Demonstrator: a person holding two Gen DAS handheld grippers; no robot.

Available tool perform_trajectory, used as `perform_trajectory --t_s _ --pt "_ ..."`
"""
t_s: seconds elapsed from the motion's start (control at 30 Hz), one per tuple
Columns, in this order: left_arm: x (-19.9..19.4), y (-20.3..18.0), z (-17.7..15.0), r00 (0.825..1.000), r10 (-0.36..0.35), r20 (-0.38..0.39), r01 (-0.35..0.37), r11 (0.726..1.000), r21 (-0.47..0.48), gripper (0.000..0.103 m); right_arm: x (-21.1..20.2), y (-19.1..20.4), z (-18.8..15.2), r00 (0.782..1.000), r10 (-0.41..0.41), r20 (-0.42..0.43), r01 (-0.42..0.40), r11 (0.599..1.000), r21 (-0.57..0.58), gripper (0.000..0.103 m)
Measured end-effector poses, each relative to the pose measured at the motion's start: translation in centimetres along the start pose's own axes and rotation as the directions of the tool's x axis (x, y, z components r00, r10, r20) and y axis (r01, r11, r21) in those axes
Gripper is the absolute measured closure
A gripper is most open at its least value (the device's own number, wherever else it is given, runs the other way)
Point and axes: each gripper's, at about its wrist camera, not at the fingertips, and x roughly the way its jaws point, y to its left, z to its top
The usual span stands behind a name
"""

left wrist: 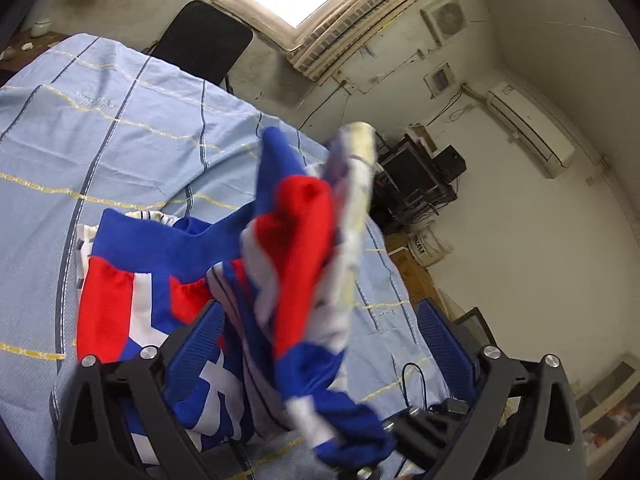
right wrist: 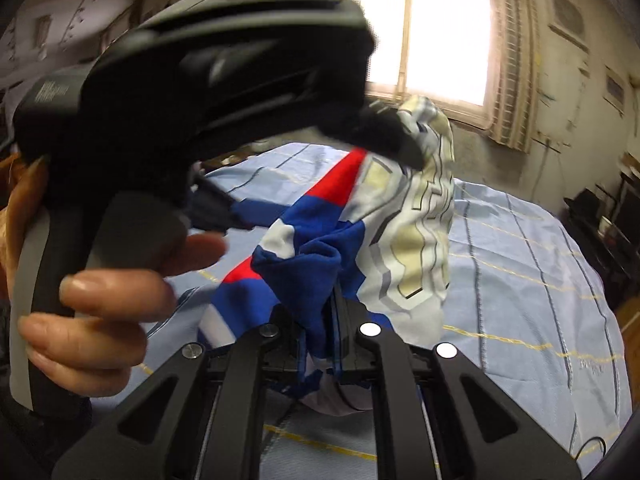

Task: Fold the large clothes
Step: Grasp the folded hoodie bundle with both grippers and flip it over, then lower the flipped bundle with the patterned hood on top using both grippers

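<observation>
Blue, red and white fabric fills the middle of both views: a large garment, bunched and lifted off a bed covered in a pale blue striped sheet. Part of the cloth carries a cream and grey geometric print, which stands highest in the right wrist view, in front of the bright window.

In the left wrist view the left gripper has its jaws spread wide, the two blue ribbed pads well apart. The garment hangs between and in front of them, blurred, with its lower edge drooping near the gripper's base; a flatter part with a blue waistband lies on the sheet to the left. Whether the cloth touches either pad I cannot tell.

In the right wrist view the right gripper has its jaws pressed together on a fold of the blue cloth, which rises out of the narrow slit between them. On the left and near, the other tool's black body crosses the picture, blurred, and a hand wraps its grey handle.

At the far side of the bed stands a dark chair. On the right wall an air conditioner hangs above a black rack of equipment.
</observation>
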Motion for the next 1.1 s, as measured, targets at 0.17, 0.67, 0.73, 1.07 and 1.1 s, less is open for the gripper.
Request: perform_trajectory --t_s 0.17,0.67,0.73,1.07,1.1 --pt "0.2 2.2 0.4 0.988 0.152 -0.005 -0.152 0.988 -0.005 0.068 0.6 2.1 0.4 0.998 0.056 -0.015 -0.057 0.997 -0.047 0.095" --pt "-1.4 12.3 1.4 0.911 0.395 -0.117 -0.405 0.912 -0.072 0.046 1.5 1.0 1.6 0.953 0.282 -0.108 -0.286 0.958 -0.018 0.074" --pt "-1.9 12.1 1.5 0.891 0.443 -0.098 -0.449 0.892 -0.049 0.045 1.4 -0.4 2.3 0.961 0.263 -0.079 -0.263 0.965 0.01 0.074" --pt "-0.6 11.8 0.6 0.812 0.573 -0.109 -0.57 0.82 0.062 0.039 6.1 -1.6 0.2 0.949 0.246 -0.198 -0.231 0.968 0.095 0.083" --pt "-0.5 11.9 0.6 0.805 0.584 -0.11 -0.58 0.812 0.066 0.038 6.4 -1.8 0.0 0.945 0.258 -0.199 -0.24 0.964 0.113 0.083"
